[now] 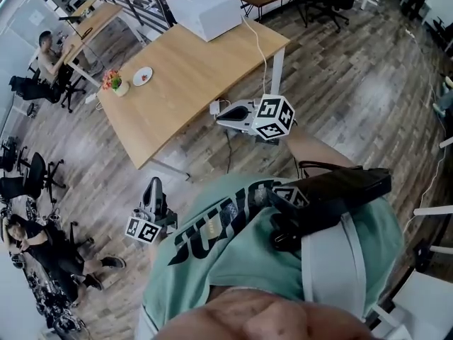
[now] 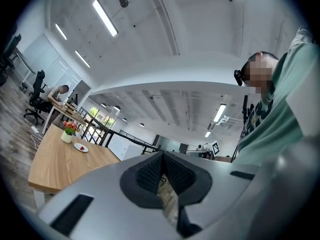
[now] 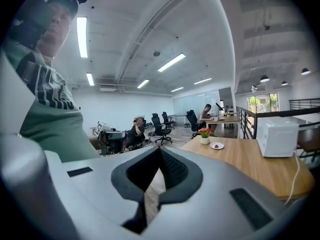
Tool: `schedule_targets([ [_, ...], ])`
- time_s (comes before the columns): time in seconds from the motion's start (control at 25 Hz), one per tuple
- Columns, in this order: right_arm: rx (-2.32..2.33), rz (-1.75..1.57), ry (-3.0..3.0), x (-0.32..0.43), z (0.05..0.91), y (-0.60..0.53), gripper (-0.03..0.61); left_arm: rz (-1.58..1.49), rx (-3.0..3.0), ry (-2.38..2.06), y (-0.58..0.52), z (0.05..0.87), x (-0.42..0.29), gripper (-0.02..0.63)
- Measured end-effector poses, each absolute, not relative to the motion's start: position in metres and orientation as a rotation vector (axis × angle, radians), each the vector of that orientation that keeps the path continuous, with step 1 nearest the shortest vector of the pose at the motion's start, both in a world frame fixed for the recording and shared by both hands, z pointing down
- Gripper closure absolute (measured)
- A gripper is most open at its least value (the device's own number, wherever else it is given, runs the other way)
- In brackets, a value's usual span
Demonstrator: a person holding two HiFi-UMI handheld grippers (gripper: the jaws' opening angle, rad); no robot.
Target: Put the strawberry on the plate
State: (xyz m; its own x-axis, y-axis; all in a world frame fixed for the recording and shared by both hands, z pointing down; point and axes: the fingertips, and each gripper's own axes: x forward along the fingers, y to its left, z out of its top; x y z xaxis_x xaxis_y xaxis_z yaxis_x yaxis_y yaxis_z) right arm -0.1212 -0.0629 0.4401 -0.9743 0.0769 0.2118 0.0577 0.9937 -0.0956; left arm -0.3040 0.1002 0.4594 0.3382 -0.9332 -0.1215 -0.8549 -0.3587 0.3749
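A small white plate (image 1: 142, 76) lies on the wooden table (image 1: 184, 76) with a red strawberry (image 1: 144, 77) on it. The same plate (image 2: 80, 147) shows far off in the left gripper view, and the plate (image 3: 216, 145) also appears in the right gripper view. My right gripper (image 1: 218, 121) hangs in the air off the table's near edge, jaws shut and holding nothing (image 3: 159, 151). My left gripper (image 1: 152, 184) is lower and left, over the floor by my body, also shut and holding nothing (image 2: 161, 156).
A pot of flowers (image 1: 113, 82) stands beside the plate. A white boxy appliance (image 1: 205, 9) sits at the table's far end, its cable (image 1: 263, 52) trailing over the edge. People sit at desks and office chairs (image 1: 35, 179) to the left.
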Motion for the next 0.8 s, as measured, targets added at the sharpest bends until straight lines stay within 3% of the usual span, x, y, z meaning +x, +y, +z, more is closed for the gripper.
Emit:
schedule_targets([
  [0.8, -0.060, 0.193, -2.950, -0.112, 0.448, -0.078, 0.570, -0.456, 2.362, -1.591, 0.087, 0.457, -0.296, 0.609],
])
